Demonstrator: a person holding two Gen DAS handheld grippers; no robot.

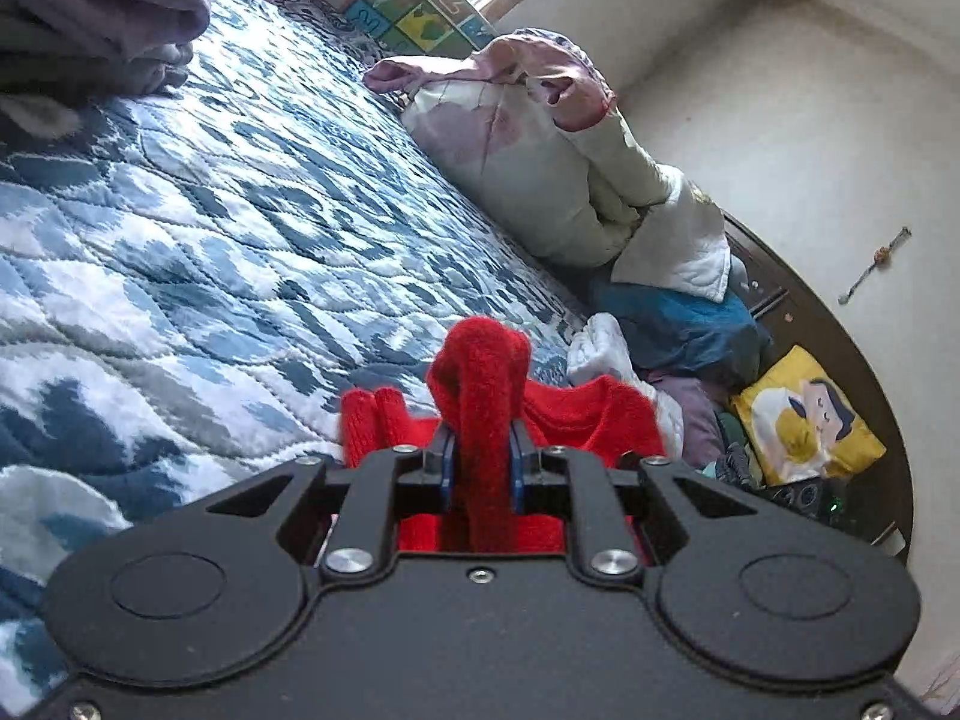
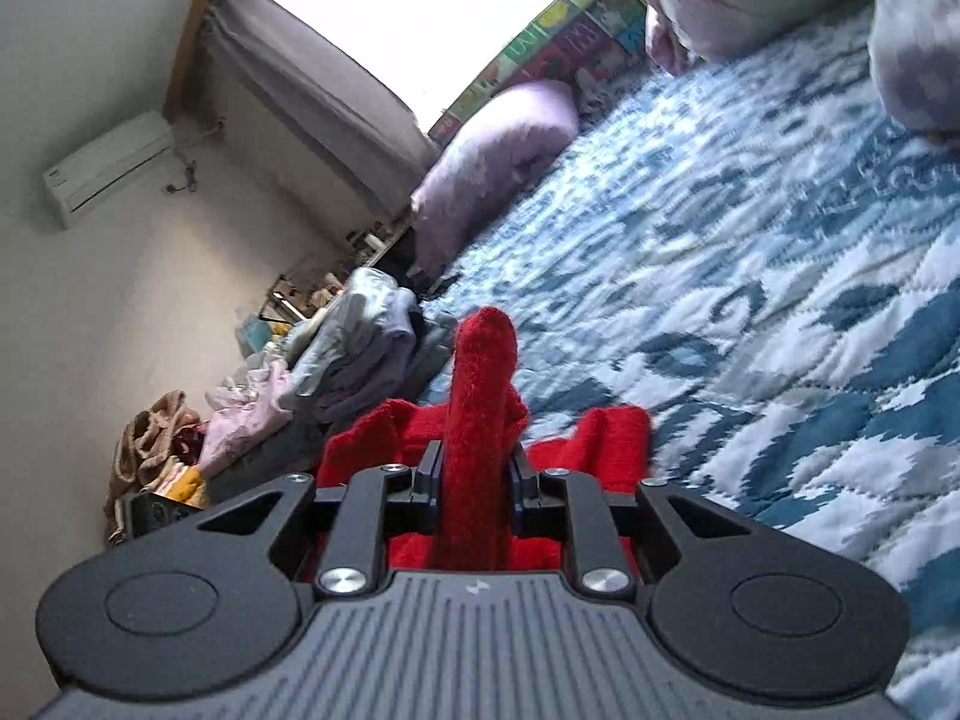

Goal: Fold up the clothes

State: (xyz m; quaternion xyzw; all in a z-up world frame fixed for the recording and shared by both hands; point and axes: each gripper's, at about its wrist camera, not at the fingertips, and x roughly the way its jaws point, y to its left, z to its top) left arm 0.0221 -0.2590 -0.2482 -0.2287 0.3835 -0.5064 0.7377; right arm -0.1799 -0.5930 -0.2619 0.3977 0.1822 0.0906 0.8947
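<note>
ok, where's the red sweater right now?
Red knit sweater is pinched in both grippers, left gripper and right gripper, bunched centre-bottom in each wrist view over the blue patterned quilt.

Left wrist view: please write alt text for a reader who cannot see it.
The left claw is shut on a bunched fold of a red knitted garment, held above a bed with a blue and white quilt. Piled clothes and a pale padded jacket lie along the bed's far edge.

the red knit garment (image 1: 480, 396) is hanging mostly hidden behind the left gripper (image 1: 482, 462); the purple folded pile (image 1: 102, 18) is running off the frame's top, blurred. the lilac bundle (image 2: 918, 42) is possibly a pillow.
</note>
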